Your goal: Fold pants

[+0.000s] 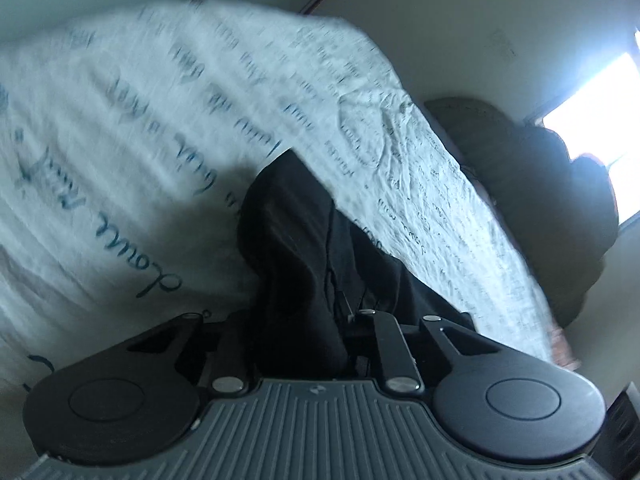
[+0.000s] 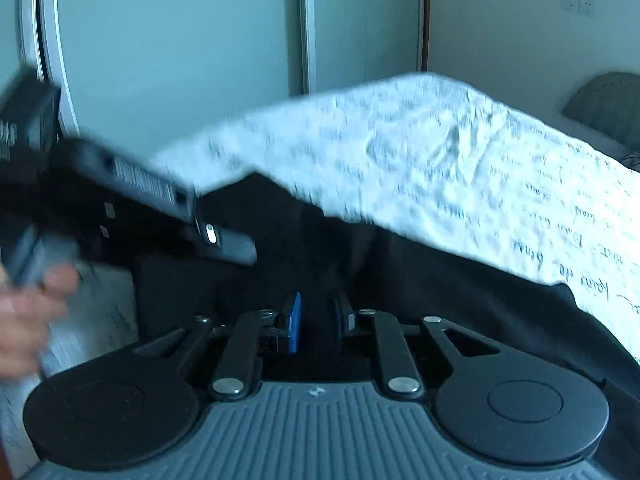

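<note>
The left gripper (image 1: 320, 312) is closed on a bunched fold of the black pants (image 1: 296, 240): the dark cloth fills the space between its linkage arms and hides the fingertips, then trails forward and up across the bed. In the right wrist view, this gripper (image 2: 224, 246) comes in from the left edge, tilted down toward the cloth, with the person's left hand (image 2: 28, 316) blurred on its handle.

The right gripper (image 2: 318, 320) has its two blue-padded fingers (image 2: 294, 320) set parallel with a narrow gap between them; black fabric lies directly ahead of and under them, but whether any is pinched in that gap cannot be told.

The pants (image 2: 400, 280) spread as a broad dark sheet over the near part of the bed, reaching toward the right edge of the view. Beneath them lies a white bedspread (image 1: 160, 120) printed with dark cursive script. Beyond the bed stand pale sliding wardrobe doors (image 2: 180, 40), and a dark green cushion (image 2: 608, 100) sits by the wall. A bright window (image 1: 592, 120) shows at the right in the left wrist view.
</note>
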